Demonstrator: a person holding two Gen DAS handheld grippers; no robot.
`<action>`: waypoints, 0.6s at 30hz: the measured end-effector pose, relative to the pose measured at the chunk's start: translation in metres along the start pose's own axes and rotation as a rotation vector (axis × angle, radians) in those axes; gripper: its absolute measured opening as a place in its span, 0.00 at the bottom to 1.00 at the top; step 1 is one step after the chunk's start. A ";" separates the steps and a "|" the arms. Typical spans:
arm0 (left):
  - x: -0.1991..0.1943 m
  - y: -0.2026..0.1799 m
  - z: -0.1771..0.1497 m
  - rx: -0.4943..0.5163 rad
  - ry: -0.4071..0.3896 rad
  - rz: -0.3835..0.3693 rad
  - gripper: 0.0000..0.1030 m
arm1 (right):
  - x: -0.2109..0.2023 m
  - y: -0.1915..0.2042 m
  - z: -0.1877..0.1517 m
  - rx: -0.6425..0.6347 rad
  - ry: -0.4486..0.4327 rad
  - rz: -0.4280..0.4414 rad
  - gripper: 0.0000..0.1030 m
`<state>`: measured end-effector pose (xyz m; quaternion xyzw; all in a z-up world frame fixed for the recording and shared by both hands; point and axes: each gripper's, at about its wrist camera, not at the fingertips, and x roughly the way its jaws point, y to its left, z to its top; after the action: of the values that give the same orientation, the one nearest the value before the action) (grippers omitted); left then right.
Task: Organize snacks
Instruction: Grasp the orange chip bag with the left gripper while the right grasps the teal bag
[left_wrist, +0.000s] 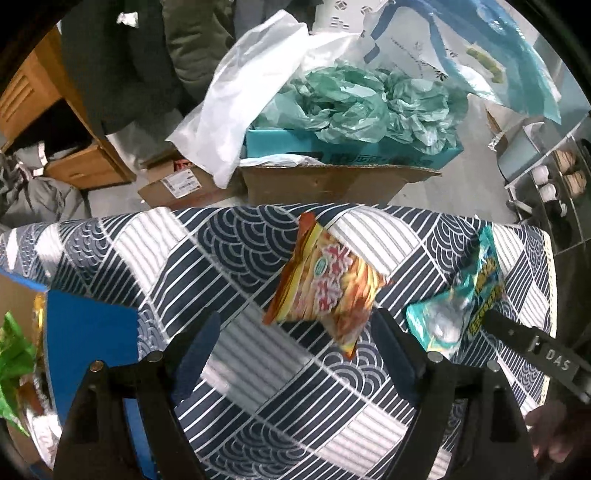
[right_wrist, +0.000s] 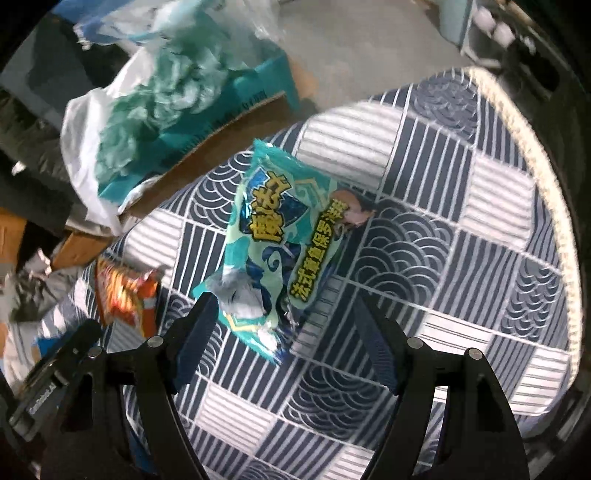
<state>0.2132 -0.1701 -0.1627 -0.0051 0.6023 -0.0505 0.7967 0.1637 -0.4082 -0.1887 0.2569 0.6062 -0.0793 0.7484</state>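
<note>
An orange snack packet (left_wrist: 325, 288) lies tilted on the patterned tablecloth (left_wrist: 229, 251). My left gripper (left_wrist: 295, 321) hovers open just in front of it, its near corner reaching between the fingertips. To its right lies a teal snack packet (left_wrist: 461, 295), with my right gripper (left_wrist: 532, 343) beside it. In the right wrist view the teal packet (right_wrist: 280, 236) is large and central. My right gripper (right_wrist: 284, 299) is open, its fingers standing on either side of the packet's near end without pressing it. The orange packet (right_wrist: 122, 291) and my left gripper (right_wrist: 55, 369) show at the left.
A blue box (left_wrist: 85, 332) with green and gold packets (left_wrist: 14, 354) stands at the table's left edge. Beyond the far edge are cardboard boxes (left_wrist: 325, 181) stuffed with teal and white plastic bags (left_wrist: 354, 107). The table's edge (right_wrist: 532, 155) curves at the right. A hand (left_wrist: 554, 432) holds the right gripper.
</note>
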 end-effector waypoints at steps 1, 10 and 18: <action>0.003 0.000 0.002 0.001 0.002 0.000 0.83 | 0.005 -0.001 0.002 0.013 0.005 0.008 0.73; 0.025 0.000 0.015 -0.006 0.006 0.005 0.83 | 0.029 0.003 0.018 0.067 -0.023 0.030 0.73; 0.034 -0.003 0.023 -0.040 0.014 -0.029 0.85 | 0.038 0.021 0.025 -0.007 -0.047 -0.092 0.74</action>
<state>0.2444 -0.1774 -0.1885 -0.0294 0.6087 -0.0498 0.7913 0.2041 -0.3946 -0.2157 0.2239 0.6000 -0.1175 0.7590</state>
